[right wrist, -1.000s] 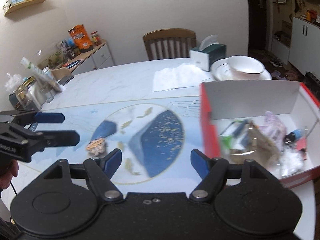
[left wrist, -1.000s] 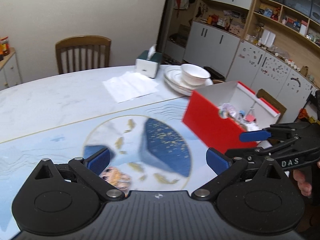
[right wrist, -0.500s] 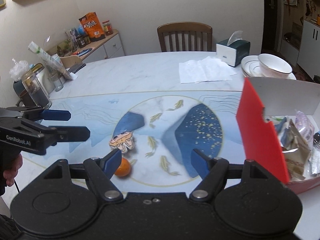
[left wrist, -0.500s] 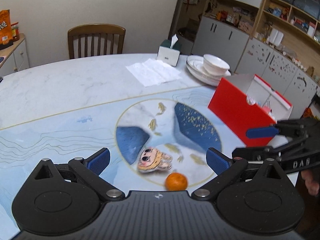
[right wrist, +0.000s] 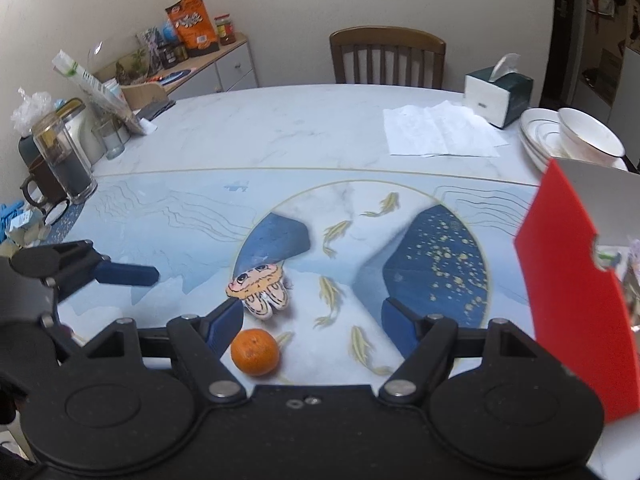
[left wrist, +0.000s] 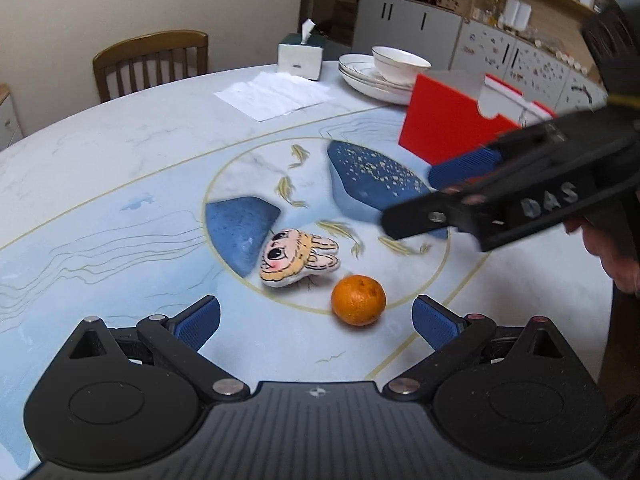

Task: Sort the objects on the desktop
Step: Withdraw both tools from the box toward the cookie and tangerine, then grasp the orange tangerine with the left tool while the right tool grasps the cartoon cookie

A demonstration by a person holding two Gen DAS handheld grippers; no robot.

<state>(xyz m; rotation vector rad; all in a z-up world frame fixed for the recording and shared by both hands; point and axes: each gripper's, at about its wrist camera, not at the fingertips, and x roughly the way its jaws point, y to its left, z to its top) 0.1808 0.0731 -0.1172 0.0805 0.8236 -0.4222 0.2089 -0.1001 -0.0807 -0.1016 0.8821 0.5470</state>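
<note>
**A:** so where's the stuff that needs sorting?

**B:** Two loose things on the table mat (left wrist: 120, 240). An orange (left wrist: 358, 300) sits right on the gold ring of the round fish picture, and a flat cartoon-face plush (left wrist: 294, 258) lies just beside it, a bit further from the cameras, not quite touching as far as I can tell. The red box (left wrist: 444, 128) is well off to the right side, open on top. In the right wrist view you can see some bags and bits inside it, too cut off to name.

**A:** and the grippers?

**B:** Left gripper (left wrist: 316, 322) is spread wide, nothing in it, blue pads on either side of the orange but hanging above the table near it. Right gripper (right wrist: 312, 318) is also wide open and empty, orange just by its left pad in its own view. In the left wrist view it comes in from the right, above the mat.

**A:** anything else on the table?

**B:** Far side: tissue box (right wrist: 498, 96), a sheet of paper (right wrist: 440, 132), stacked plates with a bowl (right wrist: 588, 140), wooden chair (right wrist: 386, 58) behind.
</note>
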